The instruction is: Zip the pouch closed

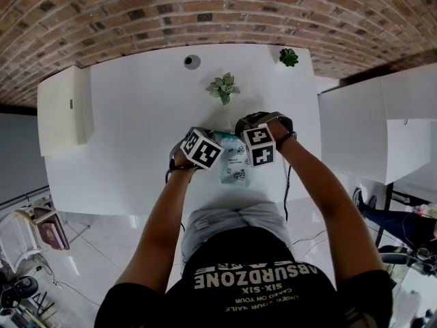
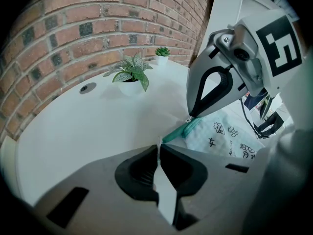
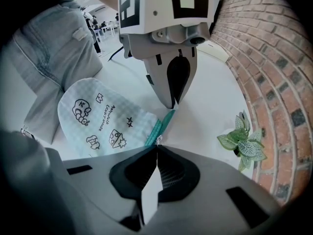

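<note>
Brick wall runs along the far side of the room, and a wide white table stands against it, its top mostly bare. A white cabinet stands at the table's left end and another white unit at its right. Pale floor shows below, with clutter in the lower corners that is cut off and hard to name. Near the wall the table carries a leafy plant, a smaller plant further right, and a round hole to their left. The pouch, pale checked cloth with small drawings, lies flat by the table's near edge, between the two grippers; in the head view their marker cubes cover its upper part. The left gripper has its jaws clamped on the free end of the teal zipper strip, which runs straight to the pouch's corner. The right gripper has its jaws together at that corner, the tips pinching what seems a small pale pull, too small to make out surely
</note>
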`<state>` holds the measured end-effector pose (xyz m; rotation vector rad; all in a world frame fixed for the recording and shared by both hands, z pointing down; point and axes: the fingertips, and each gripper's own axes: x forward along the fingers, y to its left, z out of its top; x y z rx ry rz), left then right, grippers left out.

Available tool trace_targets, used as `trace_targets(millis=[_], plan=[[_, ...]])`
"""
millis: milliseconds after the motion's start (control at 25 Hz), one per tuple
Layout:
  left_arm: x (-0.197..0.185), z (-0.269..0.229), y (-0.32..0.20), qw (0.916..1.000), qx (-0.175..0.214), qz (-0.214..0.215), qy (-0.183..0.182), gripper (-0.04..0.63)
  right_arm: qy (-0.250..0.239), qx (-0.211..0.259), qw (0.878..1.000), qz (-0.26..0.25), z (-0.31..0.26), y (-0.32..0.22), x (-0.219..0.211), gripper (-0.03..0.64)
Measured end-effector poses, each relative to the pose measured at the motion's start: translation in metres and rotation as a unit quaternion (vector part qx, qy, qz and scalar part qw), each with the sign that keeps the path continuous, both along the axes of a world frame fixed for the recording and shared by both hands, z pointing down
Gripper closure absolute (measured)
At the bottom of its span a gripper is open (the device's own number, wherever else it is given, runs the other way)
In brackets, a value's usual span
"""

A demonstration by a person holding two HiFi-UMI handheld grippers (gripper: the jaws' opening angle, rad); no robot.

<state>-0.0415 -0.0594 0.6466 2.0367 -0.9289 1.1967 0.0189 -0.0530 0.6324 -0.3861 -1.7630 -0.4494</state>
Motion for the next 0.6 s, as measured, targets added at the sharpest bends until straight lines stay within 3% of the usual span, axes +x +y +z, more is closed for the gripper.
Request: trace_targets(millis=[600], plan=[[-0.0003,0.0,0.0012,1.0,-0.003,-0.004,0.003,0.571,0.008,0.014,1.0,-0.003,-0.0034,0.0027,0.0021,0.615]])
